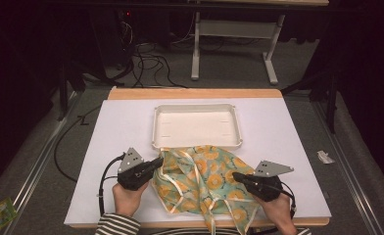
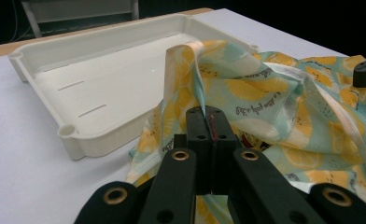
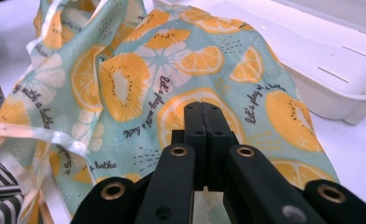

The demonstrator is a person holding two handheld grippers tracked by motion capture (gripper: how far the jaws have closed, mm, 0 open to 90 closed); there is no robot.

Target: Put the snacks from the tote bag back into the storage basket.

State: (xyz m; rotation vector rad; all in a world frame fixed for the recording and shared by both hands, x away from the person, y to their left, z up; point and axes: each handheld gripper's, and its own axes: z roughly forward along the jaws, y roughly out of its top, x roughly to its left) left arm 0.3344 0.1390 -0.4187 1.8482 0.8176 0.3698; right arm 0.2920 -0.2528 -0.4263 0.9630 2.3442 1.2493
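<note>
Mid-lift of fruit-print cloth: left gripper and right gripper jaws clenched on its fabric; next, probably carrying into white tray

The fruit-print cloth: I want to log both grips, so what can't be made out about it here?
- Right claw, right gripper view: the shut jaws cover any pinched fabric, so its grip on the cloth is unsure.
- Left claw, left gripper view: how far the cloth reaches between the jaws is hidden.
- High view: the cloth's near end is cut off by the bottom edge.
- Tray, high view: cloth covers part of its near rim.
</note>
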